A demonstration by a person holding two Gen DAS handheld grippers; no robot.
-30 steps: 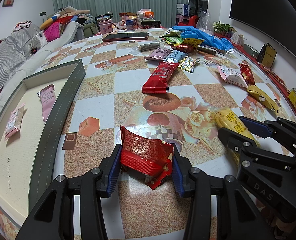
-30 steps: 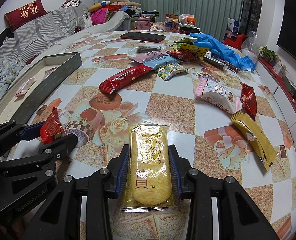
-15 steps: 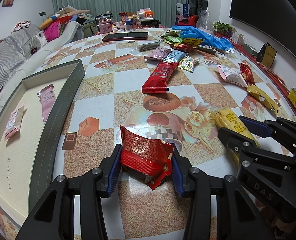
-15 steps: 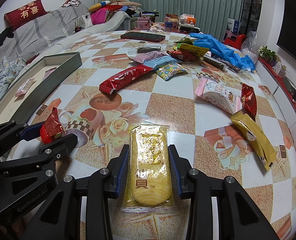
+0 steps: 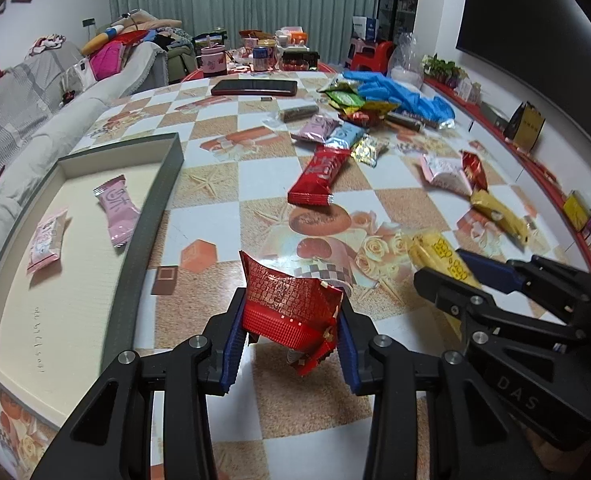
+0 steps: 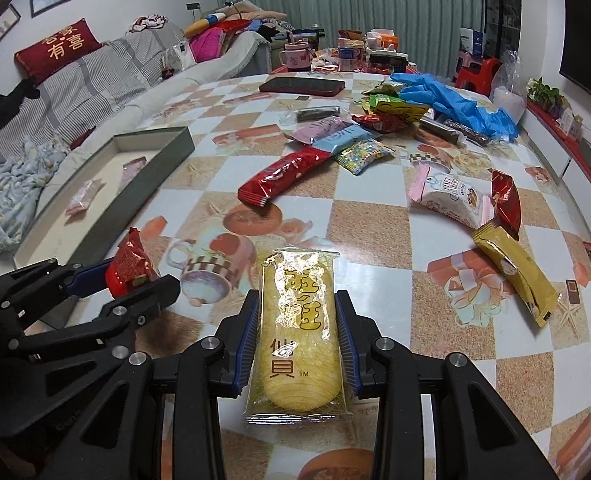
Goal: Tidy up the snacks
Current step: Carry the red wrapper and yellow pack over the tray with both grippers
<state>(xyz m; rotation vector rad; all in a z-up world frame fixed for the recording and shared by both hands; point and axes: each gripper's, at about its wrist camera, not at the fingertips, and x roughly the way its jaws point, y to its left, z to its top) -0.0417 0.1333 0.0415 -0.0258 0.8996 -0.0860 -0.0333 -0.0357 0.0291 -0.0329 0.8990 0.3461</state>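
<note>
My left gripper (image 5: 291, 320) is shut on a crinkled red snack packet (image 5: 289, 306), held a little above the table; it also shows in the right wrist view (image 6: 129, 266). My right gripper (image 6: 297, 332) is shut on a yellow rice-cracker packet (image 6: 297, 332), also lifted; its end shows in the left wrist view (image 5: 441, 254). A shallow grey-green box (image 5: 157, 216) lies to the left with two pink packets (image 5: 115, 206) inside. It also shows in the right wrist view (image 6: 163, 160).
Loose snacks lie across the patterned table: a long red packet (image 6: 283, 176), a white-pink packet (image 6: 451, 198), a gold stick packet (image 6: 513, 276), a pile by blue gloves (image 6: 451, 104). A phone (image 6: 301, 86) lies at the far side. A sofa (image 6: 79, 88) stands on the left.
Both grippers have risen and tilted, lifting their packets off the table. The view has swung slightly left toward the box.
</note>
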